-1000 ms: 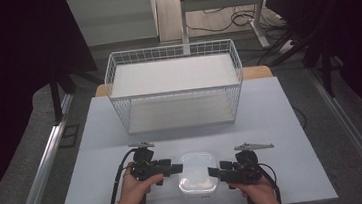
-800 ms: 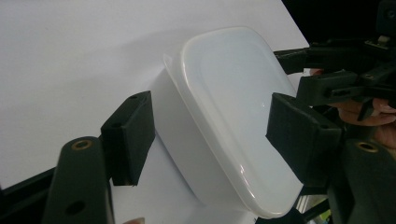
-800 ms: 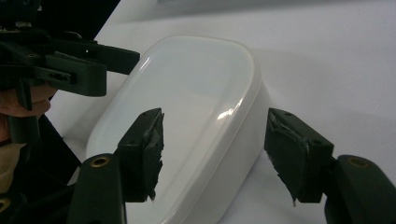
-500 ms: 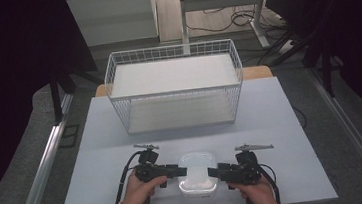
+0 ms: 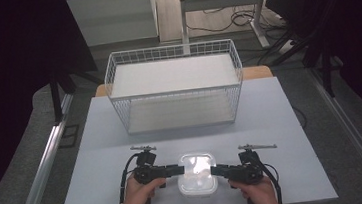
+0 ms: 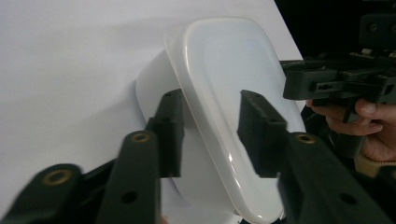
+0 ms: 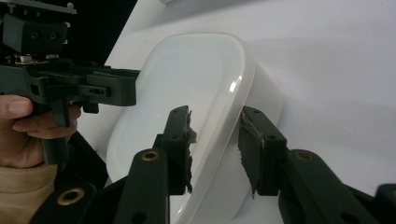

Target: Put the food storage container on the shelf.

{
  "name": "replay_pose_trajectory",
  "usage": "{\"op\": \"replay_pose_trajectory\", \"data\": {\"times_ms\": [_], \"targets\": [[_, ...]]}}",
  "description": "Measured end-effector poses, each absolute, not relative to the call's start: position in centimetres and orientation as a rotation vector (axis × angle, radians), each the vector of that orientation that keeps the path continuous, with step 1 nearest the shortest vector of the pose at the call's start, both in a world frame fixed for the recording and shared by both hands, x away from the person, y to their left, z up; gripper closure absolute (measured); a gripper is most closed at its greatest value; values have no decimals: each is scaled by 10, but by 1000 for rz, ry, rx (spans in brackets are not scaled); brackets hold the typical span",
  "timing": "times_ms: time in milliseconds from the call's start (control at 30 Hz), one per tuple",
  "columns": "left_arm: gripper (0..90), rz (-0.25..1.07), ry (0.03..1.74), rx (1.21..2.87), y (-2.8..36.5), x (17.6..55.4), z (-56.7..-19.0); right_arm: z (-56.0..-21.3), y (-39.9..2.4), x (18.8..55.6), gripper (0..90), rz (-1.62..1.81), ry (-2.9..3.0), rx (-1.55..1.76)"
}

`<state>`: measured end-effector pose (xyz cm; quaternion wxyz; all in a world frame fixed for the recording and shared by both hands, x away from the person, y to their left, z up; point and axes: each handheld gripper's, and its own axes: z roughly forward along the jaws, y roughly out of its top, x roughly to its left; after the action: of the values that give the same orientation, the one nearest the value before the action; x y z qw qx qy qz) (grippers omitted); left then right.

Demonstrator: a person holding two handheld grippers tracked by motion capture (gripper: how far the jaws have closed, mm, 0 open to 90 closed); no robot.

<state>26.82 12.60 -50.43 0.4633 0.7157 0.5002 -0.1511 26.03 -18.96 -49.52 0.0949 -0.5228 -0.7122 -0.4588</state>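
A white plastic container point(image 5: 196, 173) with a glossy lid point(image 6: 224, 70) stands on the table near its front edge. My left gripper point(image 5: 180, 170) reaches in from its left side and my right gripper point(image 5: 214, 170) from its right. In the left gripper view the jaws point(image 6: 210, 121) straddle the lid's rim, one pad by the container wall and the other over the lid. The right gripper point(image 7: 215, 135) straddles the opposite rim of the container point(image 7: 196, 70) the same way. Both pairs of jaws have just been closing around the rim, and a gap still shows at the pads.
A white wire basket point(image 5: 175, 93) with a white floor stands at the back of the pale table point(image 5: 283, 137). Dark floor, metal rails and a desk frame with cables surround the table. Each gripper view shows the other gripper point(image 6: 336, 84) point(image 7: 70, 88) across the container.
Both grippers' jaws have narrowed around the container's rim. The hands and the container have stayed where they were.
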Motion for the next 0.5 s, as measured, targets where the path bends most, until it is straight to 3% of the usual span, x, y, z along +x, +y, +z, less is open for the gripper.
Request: {"op": "replay_pose_trajectory", "data": {"times_ms": [500], "targets": [[738,-363,1170,1723,131,256,-494,-484,-194,252,733,-1413,-2168,-1510]]}}
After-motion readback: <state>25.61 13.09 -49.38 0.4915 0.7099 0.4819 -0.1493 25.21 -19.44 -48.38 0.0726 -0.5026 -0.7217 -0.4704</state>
